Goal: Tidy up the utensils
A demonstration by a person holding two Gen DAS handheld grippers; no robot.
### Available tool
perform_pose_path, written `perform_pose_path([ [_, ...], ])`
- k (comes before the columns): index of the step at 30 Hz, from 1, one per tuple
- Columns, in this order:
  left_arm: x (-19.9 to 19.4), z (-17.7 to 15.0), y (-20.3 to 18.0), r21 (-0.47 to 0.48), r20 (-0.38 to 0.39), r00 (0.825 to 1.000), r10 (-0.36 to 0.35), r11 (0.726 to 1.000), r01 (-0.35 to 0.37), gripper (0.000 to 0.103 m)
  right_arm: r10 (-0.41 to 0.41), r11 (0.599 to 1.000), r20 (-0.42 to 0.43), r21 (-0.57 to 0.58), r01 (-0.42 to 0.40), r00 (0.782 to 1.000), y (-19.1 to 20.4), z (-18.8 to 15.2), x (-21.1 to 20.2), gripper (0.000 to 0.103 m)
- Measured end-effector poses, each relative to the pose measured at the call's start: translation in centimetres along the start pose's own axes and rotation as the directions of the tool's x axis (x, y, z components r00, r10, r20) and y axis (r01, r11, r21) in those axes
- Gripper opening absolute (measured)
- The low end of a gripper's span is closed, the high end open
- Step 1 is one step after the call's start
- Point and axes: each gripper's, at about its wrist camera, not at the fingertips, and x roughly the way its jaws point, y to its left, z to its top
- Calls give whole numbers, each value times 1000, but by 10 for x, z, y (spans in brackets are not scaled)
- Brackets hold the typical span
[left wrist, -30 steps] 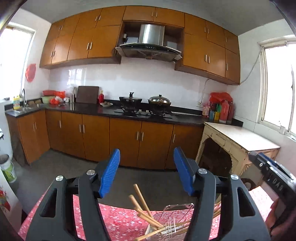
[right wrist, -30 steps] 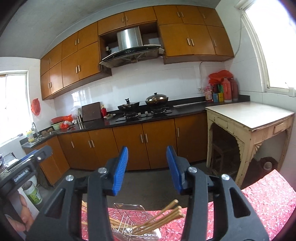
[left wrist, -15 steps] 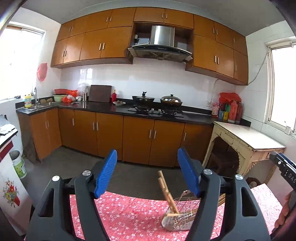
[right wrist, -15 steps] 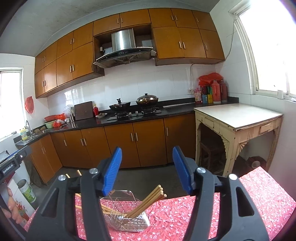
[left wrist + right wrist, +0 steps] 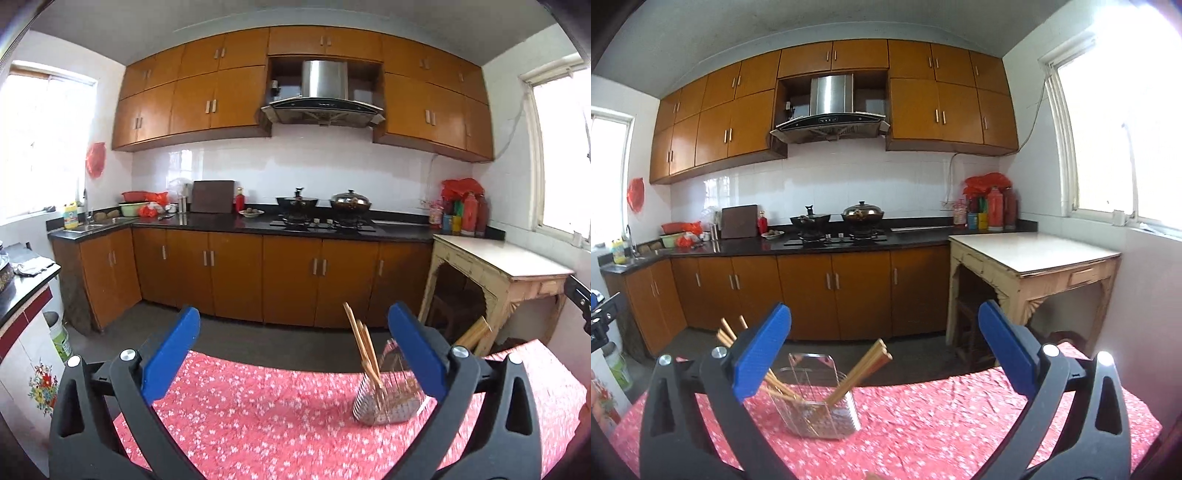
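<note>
Since the earlier frames I have drawn both grippers back and up; the basket (image 5: 816,402) now sits lower centre in the right view, lower right in the left view. My left gripper (image 5: 295,354) and right gripper (image 5: 884,350) are both spread wide, holding nothing. The chopsticks (image 5: 862,369) lean out of the basket in two splayed bundles. Risk: a careless return pass could catch a protruding tip and tip the light basket on the tablecloth (image 5: 960,424).
</note>
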Motion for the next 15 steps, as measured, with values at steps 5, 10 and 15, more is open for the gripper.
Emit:
perform_pose_path([
  [5, -28, -30, 0, 33, 13, 998, -59, 998, 59, 101, 41, 999, 17, -3, -41, 999, 5, -28, -33, 99],
  [10, -47, -69, -6, 75, -2, 996, -89, 993, 89, 101, 82, 997, -60, -1, -82, 995, 12, -74, -53, 99],
  [15, -53, -113, -14, 112, -47, 994, -102, 988, 107, 101, 74, 997, -113, -17, -77, 991, 15, -119, -61, 99],
])
